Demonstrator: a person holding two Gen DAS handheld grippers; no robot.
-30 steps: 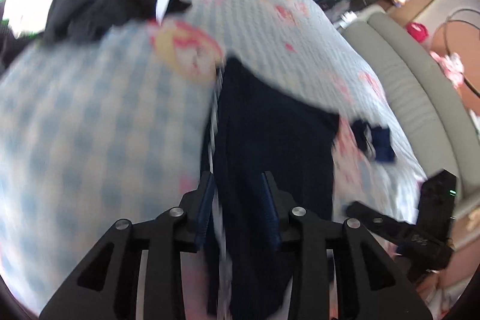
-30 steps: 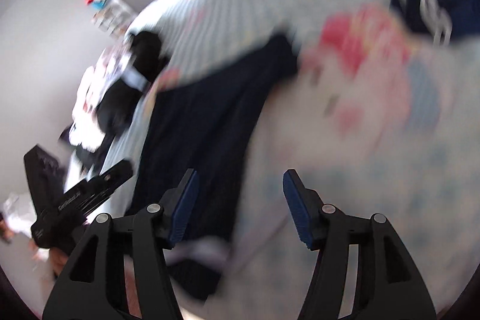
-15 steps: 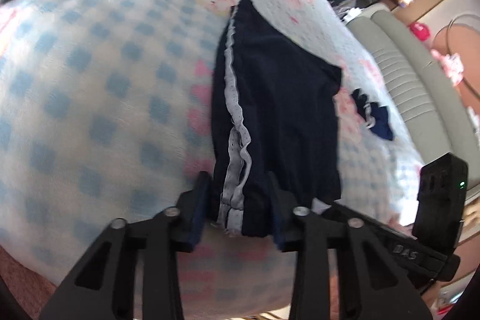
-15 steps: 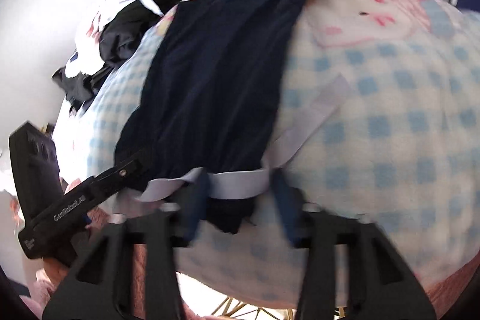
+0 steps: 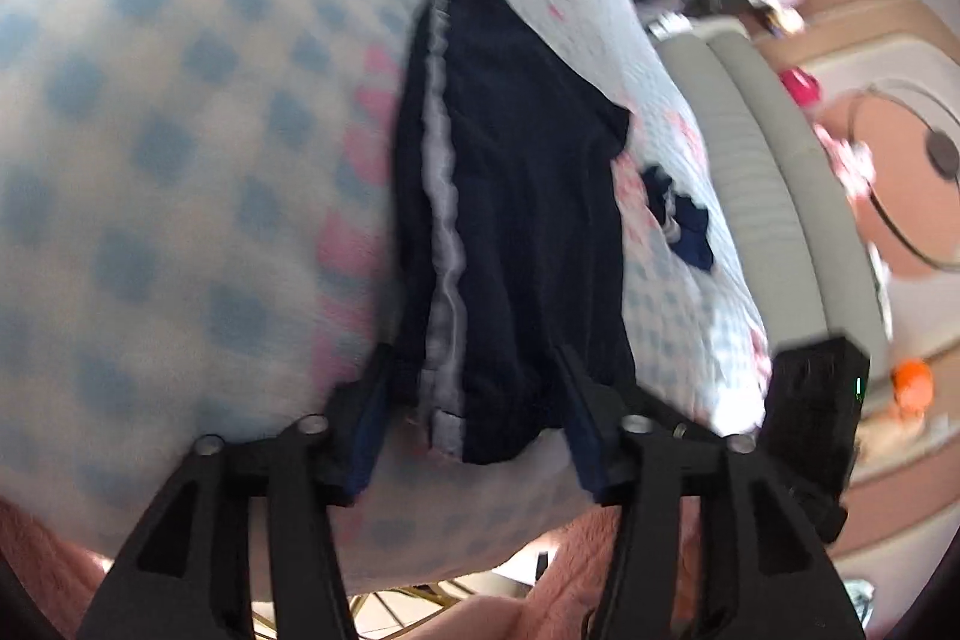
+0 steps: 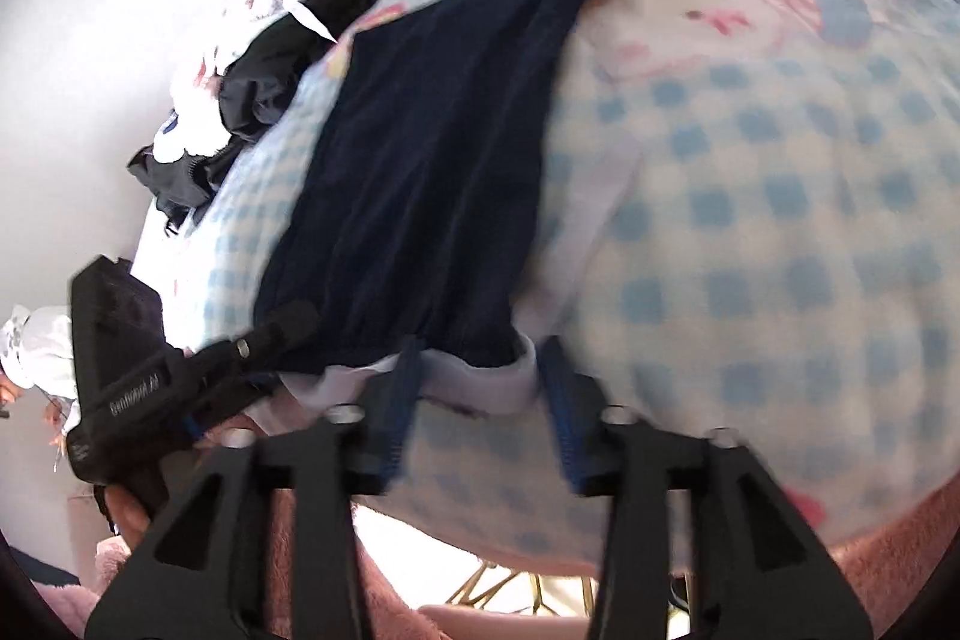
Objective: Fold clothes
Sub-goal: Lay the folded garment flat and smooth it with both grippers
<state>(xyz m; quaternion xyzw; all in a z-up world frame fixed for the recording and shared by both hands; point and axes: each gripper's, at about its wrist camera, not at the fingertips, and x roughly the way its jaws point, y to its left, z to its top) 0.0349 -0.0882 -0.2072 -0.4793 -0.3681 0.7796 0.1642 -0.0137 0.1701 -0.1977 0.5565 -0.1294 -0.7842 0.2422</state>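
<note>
**Both grippers let go at the garment's near hem**

Navy garment [image 5: 528, 232] lies long and flat on the checked bed cover [image 5: 180, 172], centre of frame, its pale trim [image 5: 447, 244] running up the left side. Left gripper [image 5: 474, 400] straddles the near hem; its jaws have just been opening, fingers [image 5: 369, 418] released, cloth between them but unpinched. Right gripper [image 6: 480, 388] sits at the white-banded corner [image 6: 480, 376], lower centre, likewise just opened and grasping nothing. Laid straight like this, the piece looks ready for its next fold. Other dark clothes [image 6: 282, 58] wait upper left; a small navy item [image 5: 684, 226] sits right of the garment.
</note>
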